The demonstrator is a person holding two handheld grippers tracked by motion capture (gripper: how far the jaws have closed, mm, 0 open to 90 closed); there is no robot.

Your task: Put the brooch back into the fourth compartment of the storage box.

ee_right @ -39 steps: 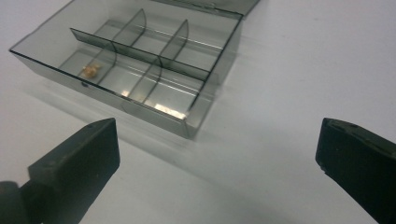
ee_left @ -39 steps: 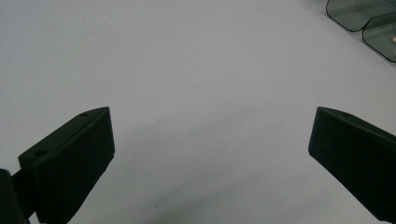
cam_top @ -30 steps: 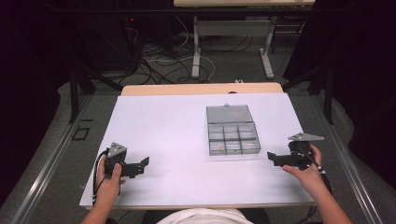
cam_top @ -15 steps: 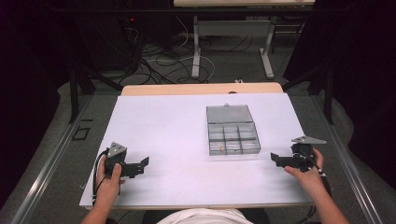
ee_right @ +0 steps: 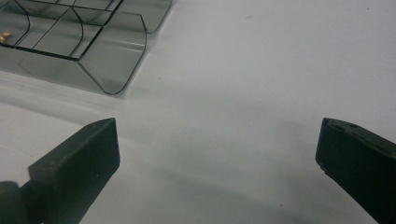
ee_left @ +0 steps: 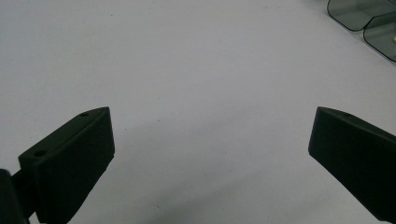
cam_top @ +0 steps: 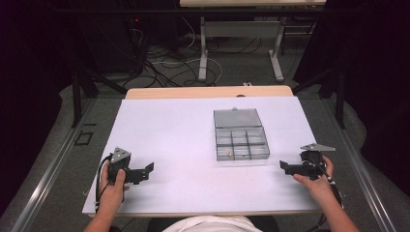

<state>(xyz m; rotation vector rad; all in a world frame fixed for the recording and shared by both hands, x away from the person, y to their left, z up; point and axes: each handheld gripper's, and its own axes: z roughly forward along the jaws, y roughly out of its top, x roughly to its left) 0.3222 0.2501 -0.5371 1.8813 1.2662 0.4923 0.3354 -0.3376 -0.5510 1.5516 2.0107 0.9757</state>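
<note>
A clear grey compartment box (cam_top: 240,137) lies open on the white table (cam_top: 183,130), lid folded back toward the far side. A small yellowish piece (cam_top: 230,153) sits in its near-left compartment. My left gripper (cam_top: 146,170) rests near the table's front left, jaws wide apart and empty, pointing right. My right gripper (cam_top: 284,166) rests near the front right, jaws wide apart and empty, pointing left toward the box. The box's corner (ee_right: 100,56) is close ahead in the right gripper view, and its edge (ee_left: 369,16) is far off in the left gripper view.
The table's wooden far edge (cam_top: 208,92) borders a dark floor with cables (cam_top: 159,63) and the legs of another desk (cam_top: 239,53). Metal rails (cam_top: 58,164) run along both sides of the table.
The right gripper has shifted slightly to the right and nearer the front edge. The left gripper has stayed in place.
</note>
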